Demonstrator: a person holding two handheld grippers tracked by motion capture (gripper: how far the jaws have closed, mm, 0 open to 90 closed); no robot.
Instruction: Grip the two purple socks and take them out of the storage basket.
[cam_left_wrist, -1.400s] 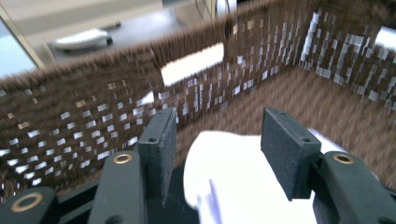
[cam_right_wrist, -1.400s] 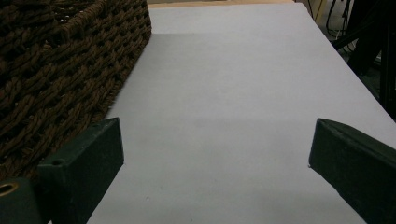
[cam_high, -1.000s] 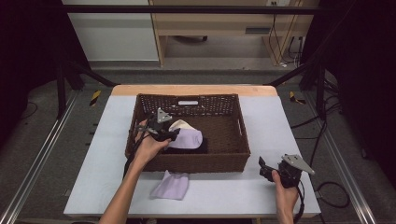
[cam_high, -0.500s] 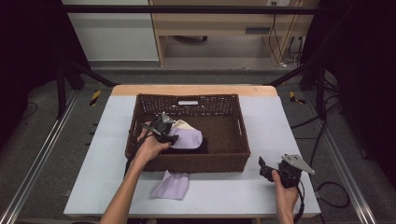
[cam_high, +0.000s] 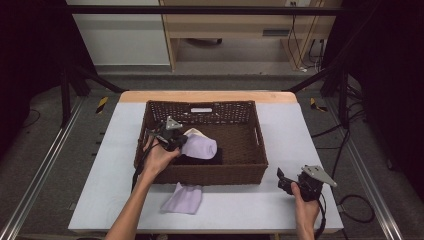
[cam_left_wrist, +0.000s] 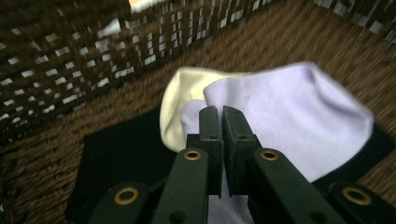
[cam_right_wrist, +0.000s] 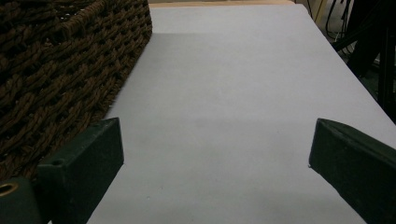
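Note:
A lilac sock (cam_high: 201, 146) (cam_left_wrist: 289, 121) lies in the brown wicker basket (cam_high: 200, 105) (cam_left_wrist: 56, 70), on top of a cream sock (cam_high: 194, 132) (cam_left_wrist: 180, 98) and a black cloth (cam_high: 214, 159) (cam_left_wrist: 121, 158). My left gripper (cam_high: 181, 142) (cam_left_wrist: 222, 112) reaches into the basket from the left. Its jaws have just been closing and are now shut on the near edge of the lilac sock, with cloth pinched between them. My right gripper (cam_high: 281, 181) (cam_right_wrist: 215, 158) rests low over the table to the right of the basket's front corner, open and with nothing between its jaws.
A second lilac sock (cam_high: 184, 199) lies flat on the pale table (cam_high: 300, 130) just in front of the basket. The basket's woven wall (cam_right_wrist: 56, 56) stands close to the left of my right gripper. Bare tabletop (cam_right_wrist: 233, 70) stretches ahead of it.
The left gripper's jaws have closed onto the lilac sock in the basket, and the hand shifted slightly. The right hand has stayed still.

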